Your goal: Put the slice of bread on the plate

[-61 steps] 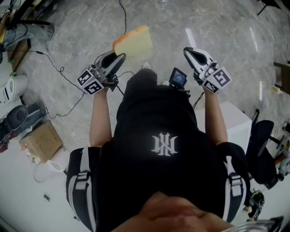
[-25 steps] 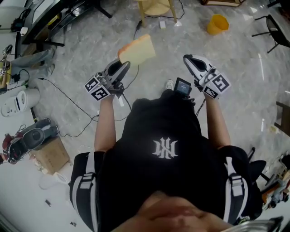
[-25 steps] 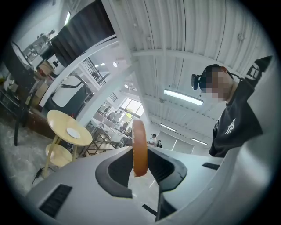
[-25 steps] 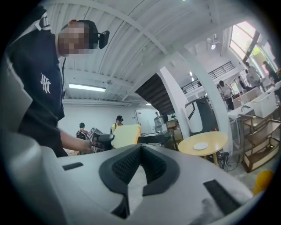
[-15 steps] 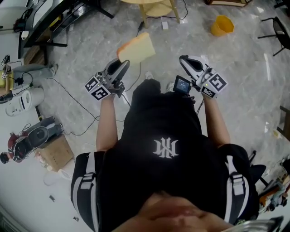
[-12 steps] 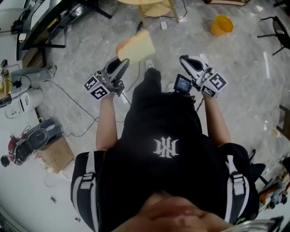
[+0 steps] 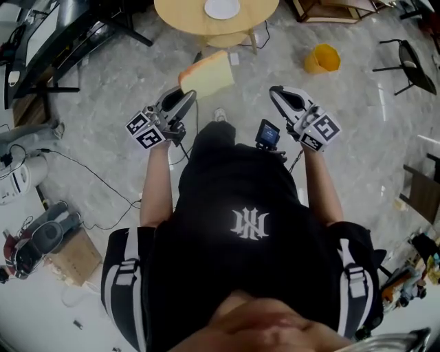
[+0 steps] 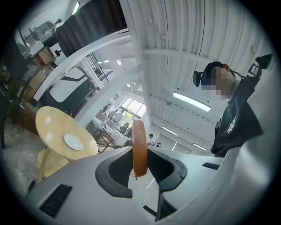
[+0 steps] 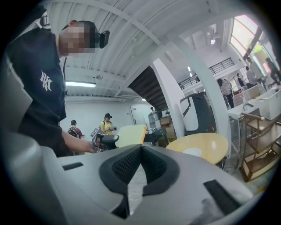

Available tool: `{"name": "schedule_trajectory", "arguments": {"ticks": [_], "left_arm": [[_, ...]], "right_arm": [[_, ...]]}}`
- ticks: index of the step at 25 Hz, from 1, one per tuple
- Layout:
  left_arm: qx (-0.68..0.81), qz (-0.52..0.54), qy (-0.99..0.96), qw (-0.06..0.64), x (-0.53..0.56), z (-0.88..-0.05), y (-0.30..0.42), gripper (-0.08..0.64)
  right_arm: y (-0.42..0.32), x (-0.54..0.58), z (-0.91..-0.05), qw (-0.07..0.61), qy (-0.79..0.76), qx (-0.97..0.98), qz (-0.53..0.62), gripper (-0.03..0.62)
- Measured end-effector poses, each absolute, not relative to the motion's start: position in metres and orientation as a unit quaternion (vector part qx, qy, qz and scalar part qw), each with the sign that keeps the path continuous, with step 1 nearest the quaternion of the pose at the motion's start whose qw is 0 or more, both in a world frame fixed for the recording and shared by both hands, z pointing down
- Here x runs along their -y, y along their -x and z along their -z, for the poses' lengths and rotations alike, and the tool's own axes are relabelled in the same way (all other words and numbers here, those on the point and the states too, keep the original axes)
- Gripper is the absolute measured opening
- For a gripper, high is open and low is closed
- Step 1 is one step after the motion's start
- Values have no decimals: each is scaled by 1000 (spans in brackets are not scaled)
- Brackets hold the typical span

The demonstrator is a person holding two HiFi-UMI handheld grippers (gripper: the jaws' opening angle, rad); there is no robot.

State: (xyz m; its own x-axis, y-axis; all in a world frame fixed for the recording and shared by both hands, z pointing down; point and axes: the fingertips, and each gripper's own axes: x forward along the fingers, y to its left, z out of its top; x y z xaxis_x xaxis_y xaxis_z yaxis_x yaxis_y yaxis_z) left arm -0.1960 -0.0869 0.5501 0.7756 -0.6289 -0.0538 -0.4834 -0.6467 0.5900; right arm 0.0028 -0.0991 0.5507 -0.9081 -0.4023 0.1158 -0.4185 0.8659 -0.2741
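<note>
A: Where is the bread (image 7: 206, 74) held?
B: Clamped in the left gripper (image 7: 184, 98), short of the plate (image 7: 222, 8); the right gripper (image 7: 283, 96) is closed, empty.
A: And the placing?
B: It should be laid flat, centred, before release.

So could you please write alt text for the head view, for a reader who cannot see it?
From above, a person holds a bread slice in the left gripper; the right gripper is shut and empty. Ahead stands a round table with a white plate.
</note>
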Motion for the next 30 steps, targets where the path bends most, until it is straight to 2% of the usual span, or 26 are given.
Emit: {"name": "schedule_trajectory", "arguments": {"ticks": [8, 16, 30], "left_arm": [[266, 125, -910, 294, 184, -557, 240, 106], [255, 119, -910, 306, 251, -568, 230, 106], [342, 139, -864, 343, 367, -576, 211, 106]], "right_arm": [[48, 185, -534, 30, -246, 959, -136, 2], [36, 240, -545, 68, -255, 956, -125, 3], [30, 432, -541, 20, -153, 982, -114, 3]]}}
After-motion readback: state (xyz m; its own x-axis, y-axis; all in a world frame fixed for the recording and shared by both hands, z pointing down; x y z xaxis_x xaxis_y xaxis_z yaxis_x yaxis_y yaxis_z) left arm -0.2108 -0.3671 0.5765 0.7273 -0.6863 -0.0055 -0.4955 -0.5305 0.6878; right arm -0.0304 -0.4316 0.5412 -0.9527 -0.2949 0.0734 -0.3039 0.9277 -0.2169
